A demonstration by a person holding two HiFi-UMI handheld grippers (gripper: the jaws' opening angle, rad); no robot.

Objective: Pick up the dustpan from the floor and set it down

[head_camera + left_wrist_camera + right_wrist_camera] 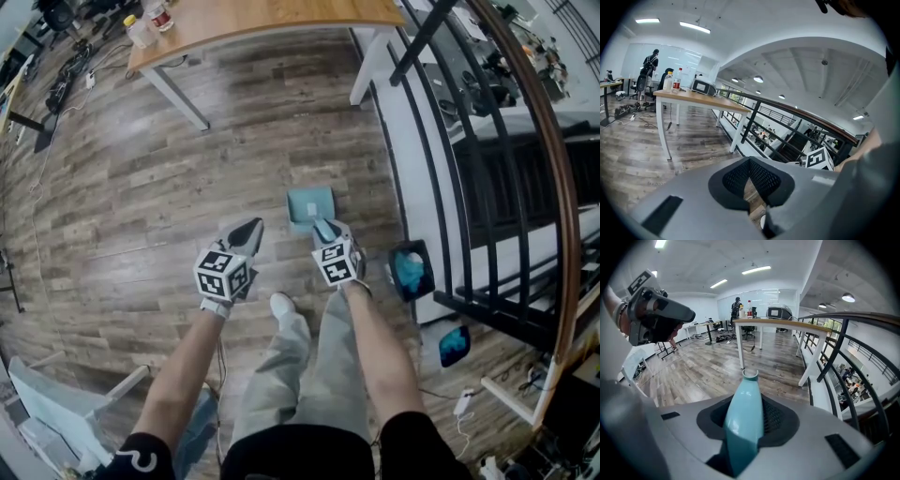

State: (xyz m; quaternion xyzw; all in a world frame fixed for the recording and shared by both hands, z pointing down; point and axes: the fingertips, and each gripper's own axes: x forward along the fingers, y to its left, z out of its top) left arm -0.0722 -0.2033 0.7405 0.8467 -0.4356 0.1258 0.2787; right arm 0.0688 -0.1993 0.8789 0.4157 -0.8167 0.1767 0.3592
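A teal dustpan [307,204] shows in the head view over the wood floor, just ahead of my feet. Whether its pan touches the floor I cannot tell. My right gripper [325,231] is shut on its handle [744,418], which runs up between the jaws and ends in a small ring. Left of it, my left gripper [246,234] hangs at about the same height. Its jaws [751,180] are shut with nothing between them.
A wooden table [262,19] with white legs and bottles [141,28] stands ahead. A dark railing [487,169] with a wooden handrail runs along the right. A white frame [56,403] stands at the lower left. My white shoe [281,303] is below the grippers.
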